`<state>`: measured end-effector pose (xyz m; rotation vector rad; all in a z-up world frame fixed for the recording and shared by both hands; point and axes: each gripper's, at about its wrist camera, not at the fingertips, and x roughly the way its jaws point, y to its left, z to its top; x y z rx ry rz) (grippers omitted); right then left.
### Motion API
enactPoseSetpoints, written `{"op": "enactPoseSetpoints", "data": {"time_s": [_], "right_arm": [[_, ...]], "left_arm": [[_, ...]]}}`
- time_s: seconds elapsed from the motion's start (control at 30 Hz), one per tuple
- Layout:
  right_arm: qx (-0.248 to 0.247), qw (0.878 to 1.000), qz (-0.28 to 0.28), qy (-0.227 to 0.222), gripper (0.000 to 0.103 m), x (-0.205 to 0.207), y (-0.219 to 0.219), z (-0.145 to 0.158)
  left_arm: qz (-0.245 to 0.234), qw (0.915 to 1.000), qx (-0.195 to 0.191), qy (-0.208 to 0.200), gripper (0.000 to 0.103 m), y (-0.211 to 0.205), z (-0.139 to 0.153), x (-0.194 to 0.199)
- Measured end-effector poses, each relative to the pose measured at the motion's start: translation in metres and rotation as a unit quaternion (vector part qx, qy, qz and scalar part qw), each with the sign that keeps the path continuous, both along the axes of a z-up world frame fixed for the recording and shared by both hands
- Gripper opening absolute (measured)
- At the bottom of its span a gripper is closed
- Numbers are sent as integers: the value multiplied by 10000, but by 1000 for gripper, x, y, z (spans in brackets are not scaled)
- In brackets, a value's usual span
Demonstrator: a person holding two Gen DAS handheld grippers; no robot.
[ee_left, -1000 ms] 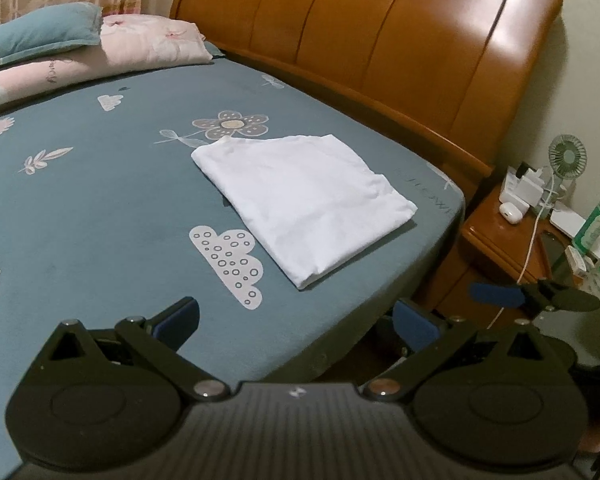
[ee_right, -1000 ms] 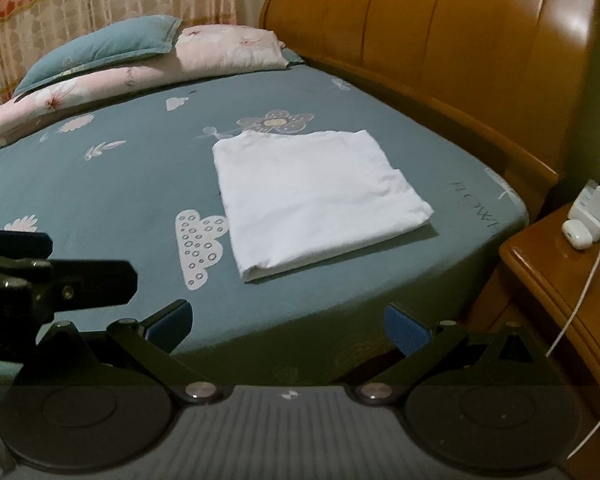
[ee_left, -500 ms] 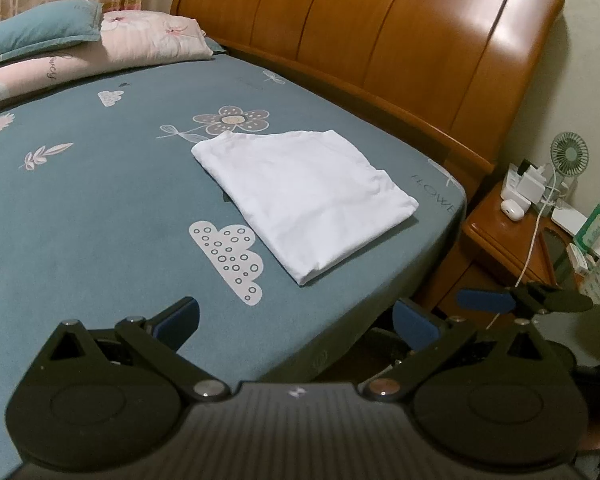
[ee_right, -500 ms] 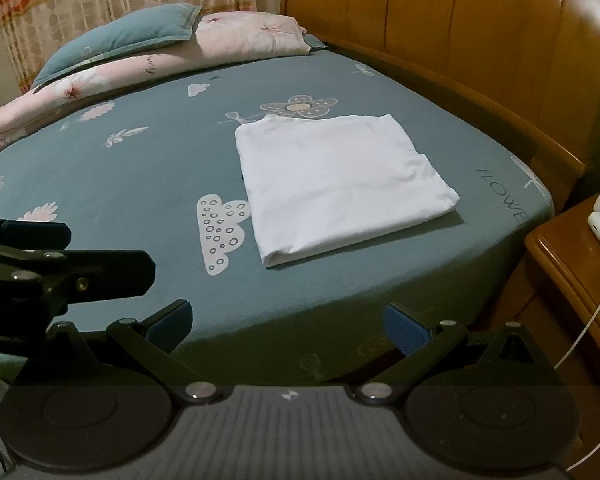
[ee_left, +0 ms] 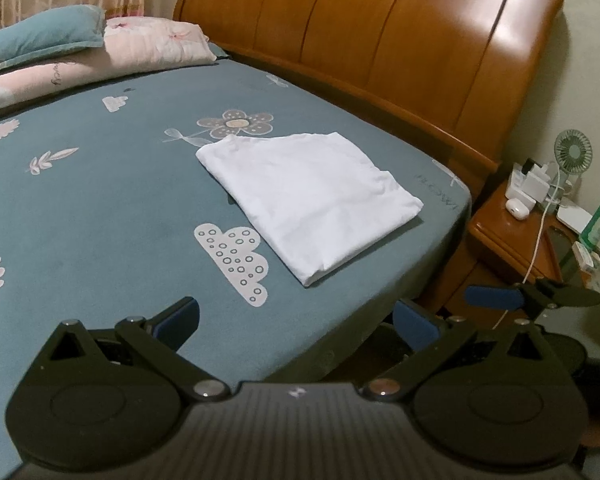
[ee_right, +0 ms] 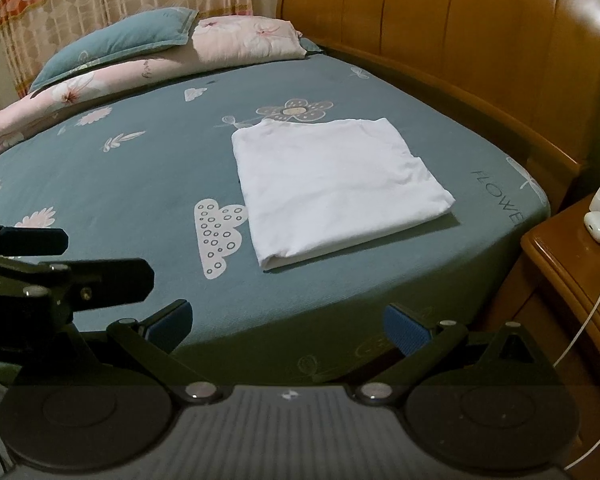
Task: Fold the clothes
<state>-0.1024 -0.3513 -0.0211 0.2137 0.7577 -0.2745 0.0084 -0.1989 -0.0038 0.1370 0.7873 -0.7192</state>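
Note:
A white garment (ee_left: 312, 200) (ee_right: 336, 188) lies folded into a flat rectangle on the teal patterned bed sheet (ee_left: 100, 208) (ee_right: 148, 184), near the bed's corner by the headboard. My left gripper (ee_left: 296, 318) hangs open over the bed's near edge, well short of the garment, with nothing between its blue pads. My right gripper (ee_right: 287, 326) is also open and empty, just off the bed's edge. The right gripper's finger (ee_left: 496, 297) shows at the right of the left wrist view. The left gripper's body (ee_right: 60, 276) shows at the left of the right wrist view.
A wooden headboard (ee_left: 400, 40) rises behind the bed. Pillows and a pink quilt (ee_right: 140, 56) lie at the far side. A wooden nightstand (ee_left: 512, 236) on the right holds a small fan (ee_left: 570, 154), chargers, an earbud case (ee_right: 598, 226), a green bottle and a white cable.
Both cameras have shifted slightly, so the folded garment sits a bit differently in each view. The garment itself has not moved, and both grippers stay open.

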Motion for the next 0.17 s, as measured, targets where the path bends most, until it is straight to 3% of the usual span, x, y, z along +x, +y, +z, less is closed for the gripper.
{"op": "enactPoseSetpoints", "data": {"time_s": [0.17], "right_arm": [[26,10000,-17,14,103,0,-1,-1]], "left_arm": [[-11,10000,-41,41,102,2,-1,1]]}}
